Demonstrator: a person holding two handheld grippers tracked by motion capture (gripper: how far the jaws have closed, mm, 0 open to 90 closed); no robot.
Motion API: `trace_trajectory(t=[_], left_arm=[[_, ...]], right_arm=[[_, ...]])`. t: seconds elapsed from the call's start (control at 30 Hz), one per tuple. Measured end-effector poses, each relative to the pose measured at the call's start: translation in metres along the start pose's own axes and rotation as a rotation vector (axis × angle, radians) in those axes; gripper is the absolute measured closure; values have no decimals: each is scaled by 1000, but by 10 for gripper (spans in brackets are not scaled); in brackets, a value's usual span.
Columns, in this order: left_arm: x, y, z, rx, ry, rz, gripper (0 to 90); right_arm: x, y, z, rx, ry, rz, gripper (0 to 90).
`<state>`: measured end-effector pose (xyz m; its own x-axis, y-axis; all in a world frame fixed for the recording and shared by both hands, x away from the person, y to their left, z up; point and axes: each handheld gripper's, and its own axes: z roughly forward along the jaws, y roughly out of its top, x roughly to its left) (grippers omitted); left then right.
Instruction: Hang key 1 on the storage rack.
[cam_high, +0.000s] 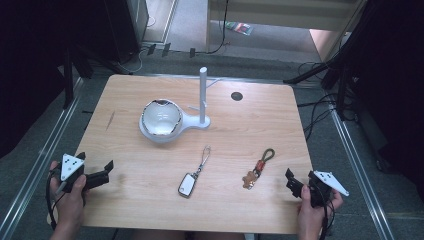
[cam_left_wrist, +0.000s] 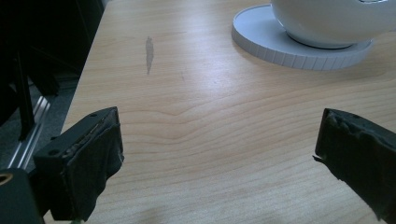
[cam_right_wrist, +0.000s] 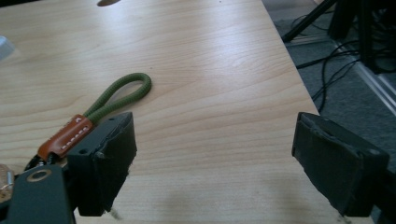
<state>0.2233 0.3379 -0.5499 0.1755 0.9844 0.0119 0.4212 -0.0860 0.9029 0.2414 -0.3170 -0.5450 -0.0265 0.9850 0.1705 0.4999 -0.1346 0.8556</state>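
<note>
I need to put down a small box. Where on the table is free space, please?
Free: the far right part of the table, beyond the green-loop keychain, and the left strip between the bowl and the left gripper. Crowded: the centre, around the white stand and the white key fob.

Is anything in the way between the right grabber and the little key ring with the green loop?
No, nothing visible is. The right gripper sits open near the table's front edge, and the green-loop key ring lies just to its left on bare wood. The white key fob lies farther left, out of the path.
</note>
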Motion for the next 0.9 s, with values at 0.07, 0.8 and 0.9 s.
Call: trace_trajectory(t=[0.07,0.8,0.9], left_arm=[[-1,0,0,2,4,3,13],[1,3,6,24,62,-49,13],[1,3,6,25,57,-53,13]], right_arm=[[1,0,0,-4,-6,-3,141],[60,38,-10,220,50,-245,271],[64,41,-10,249,47,-236,271]])
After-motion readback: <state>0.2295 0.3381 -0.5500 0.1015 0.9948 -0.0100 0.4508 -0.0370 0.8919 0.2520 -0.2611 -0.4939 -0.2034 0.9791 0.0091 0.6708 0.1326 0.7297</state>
